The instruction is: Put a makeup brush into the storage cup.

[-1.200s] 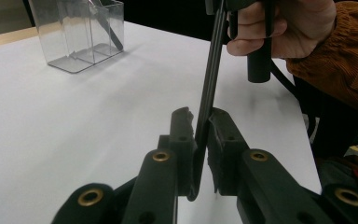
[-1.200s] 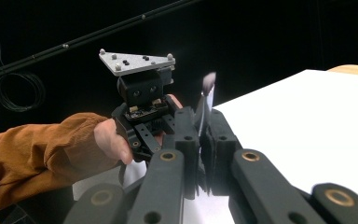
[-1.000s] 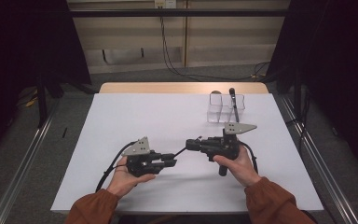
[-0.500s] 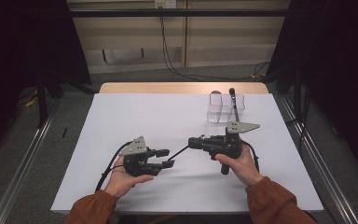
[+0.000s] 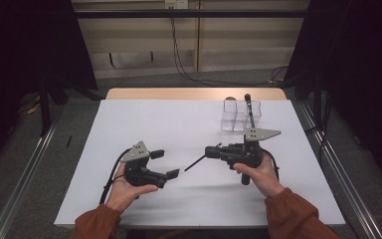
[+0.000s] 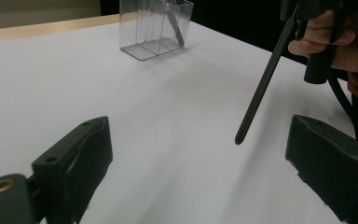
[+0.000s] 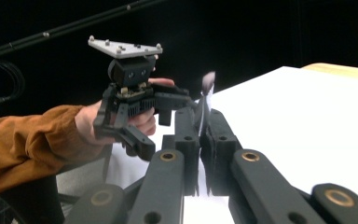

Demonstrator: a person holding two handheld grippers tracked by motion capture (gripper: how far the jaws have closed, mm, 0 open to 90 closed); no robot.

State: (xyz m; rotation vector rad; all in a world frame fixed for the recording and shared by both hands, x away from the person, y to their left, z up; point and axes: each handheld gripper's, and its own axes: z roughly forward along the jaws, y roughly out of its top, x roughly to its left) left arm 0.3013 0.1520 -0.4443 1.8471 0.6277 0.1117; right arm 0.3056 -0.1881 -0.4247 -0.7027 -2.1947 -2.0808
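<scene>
Your left claw (image 5: 165, 164) stands wide open over the near left part of the white bench (image 5: 179, 124), with nothing between its jaws; they have just been opening. In the left gripper view the two black jaws stand well apart at the bottom corners, with bare bench between them.

Your right claw (image 5: 210, 151) is clamped on a thin black stick (image 5: 195, 162). In the high view the stick runs from the closed jaws down and to the left, and its free tip points toward the open left claw but stays apart from it. In the left gripper view the stick (image 6: 265, 77) slants down from your right hand (image 6: 328, 35), and its tip hangs in the air above the bench, just inside the right-hand jaw. In the right gripper view the jaws are pressed together around it, though the stick itself is blurred there.

A clear plastic holder (image 5: 236, 115) with compartments stands at the far right of the bench, well apart from both claws, and another dark stick (image 5: 249, 107) stands in it, leaning.
</scene>
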